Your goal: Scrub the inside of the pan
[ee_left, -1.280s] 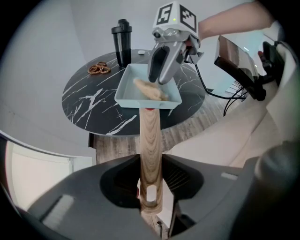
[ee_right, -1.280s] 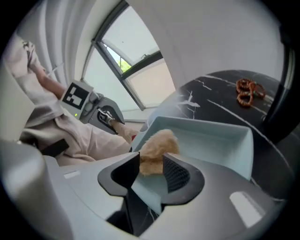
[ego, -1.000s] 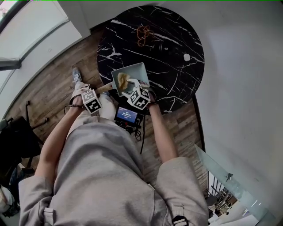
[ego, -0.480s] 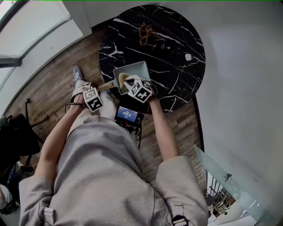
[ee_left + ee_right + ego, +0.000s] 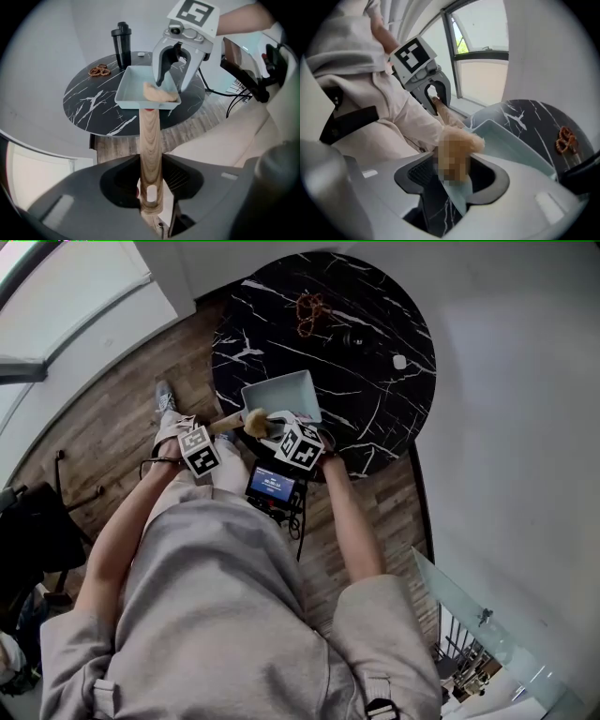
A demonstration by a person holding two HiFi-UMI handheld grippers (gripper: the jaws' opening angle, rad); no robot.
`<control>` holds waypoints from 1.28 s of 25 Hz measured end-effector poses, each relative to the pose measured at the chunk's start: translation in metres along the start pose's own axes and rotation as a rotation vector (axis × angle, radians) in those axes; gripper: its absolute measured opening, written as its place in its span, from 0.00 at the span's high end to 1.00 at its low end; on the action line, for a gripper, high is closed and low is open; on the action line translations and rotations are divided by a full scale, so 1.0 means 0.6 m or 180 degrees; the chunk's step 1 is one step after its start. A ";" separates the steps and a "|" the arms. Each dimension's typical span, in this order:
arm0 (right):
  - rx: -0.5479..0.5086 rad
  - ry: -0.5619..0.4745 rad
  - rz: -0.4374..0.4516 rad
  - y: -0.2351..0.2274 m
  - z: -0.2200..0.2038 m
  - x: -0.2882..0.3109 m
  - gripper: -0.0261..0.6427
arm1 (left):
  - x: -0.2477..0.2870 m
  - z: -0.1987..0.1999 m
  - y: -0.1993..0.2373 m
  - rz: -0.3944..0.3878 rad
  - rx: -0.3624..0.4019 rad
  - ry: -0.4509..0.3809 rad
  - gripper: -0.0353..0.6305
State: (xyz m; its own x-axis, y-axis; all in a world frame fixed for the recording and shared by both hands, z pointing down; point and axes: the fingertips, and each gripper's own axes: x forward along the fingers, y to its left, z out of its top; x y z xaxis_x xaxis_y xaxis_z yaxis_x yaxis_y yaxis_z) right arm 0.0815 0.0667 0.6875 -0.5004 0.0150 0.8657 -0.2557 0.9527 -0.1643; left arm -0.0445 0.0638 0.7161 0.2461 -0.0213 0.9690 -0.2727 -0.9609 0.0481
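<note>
A pale blue square pan sits on the round black marble table, its wooden handle pointing at me. My left gripper is shut on that handle, which runs between its jaws. My right gripper has a tan sponge between its jaws at the pan's near corner by the handle. In the left gripper view the sponge rests on the pan's near rim under the right gripper. Those jaws are opening, with the sponge still between them.
A black shaker bottle and a brown pretzel-like pile stand at the table's far side, with a small white object to the right. A device with a lit screen and cables lies just off the table's near edge.
The right gripper has pulled the sponge back from inside the pan to its near corner by the handle. The left gripper has stayed on the handle.
</note>
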 end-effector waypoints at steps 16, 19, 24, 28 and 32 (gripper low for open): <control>0.0706 -0.0048 -0.0086 -0.059 0.016 0.039 0.64 | -0.001 -0.006 0.000 0.0012 0.0031 -0.0017 0.75; 0.0760 0.0077 -0.0102 -0.067 0.003 0.067 0.68 | -0.001 -0.005 -0.003 0.0006 0.0044 -0.0008 0.75; 0.1062 0.0011 -0.0269 -0.094 0.023 0.070 0.81 | -0.001 -0.004 -0.002 0.0002 0.0049 -0.0014 0.75; 0.2047 -0.0652 0.0150 -0.114 0.038 0.058 0.86 | 0.001 -0.003 0.000 0.0000 0.0062 -0.0030 0.75; 0.2259 -0.0739 0.0530 -0.100 0.059 0.061 0.86 | 0.000 -0.005 0.002 0.0011 0.0055 -0.0016 0.75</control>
State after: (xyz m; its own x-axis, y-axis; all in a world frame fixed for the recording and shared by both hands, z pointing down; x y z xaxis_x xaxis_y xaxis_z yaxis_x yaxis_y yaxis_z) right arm 0.0493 -0.0006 0.7126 -0.7198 0.0026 0.6941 -0.5924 0.5189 -0.6163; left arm -0.0475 0.0636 0.7171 0.2498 -0.0259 0.9679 -0.2575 -0.9654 0.0406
